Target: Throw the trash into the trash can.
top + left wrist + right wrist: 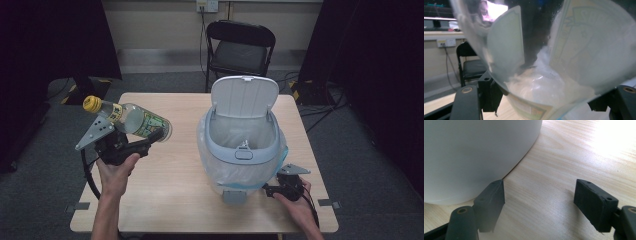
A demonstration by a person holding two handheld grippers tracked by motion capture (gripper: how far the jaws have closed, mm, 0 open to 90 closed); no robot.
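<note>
Clear plastic bottle [135,121] with yellow cap [92,103], lying near level and lifted above the left part of the table [170,200], cap end far-left, base toward the bin. Clamped across its labelled body by the left gripper [150,137], jaws spread wide around it; in the left gripper view, bottle wall [574,50] pressed close between both jaws. To the right, white bin [243,150] with lid [243,95] swung up, liner bag showing at the rim, mouth open and well apart from the bottle. Right gripper [272,191] low at the bin's near-right base, jaws parted with nothing between, one pad [491,197] just beside the bin wall.

Probably the carry to the bin: best kept high enough to clear the rim, brought over the middle of the mouth, base tipped downward before release, grip firm on the slippery wall. Right gripper well placed for steadying the bin.
</note>
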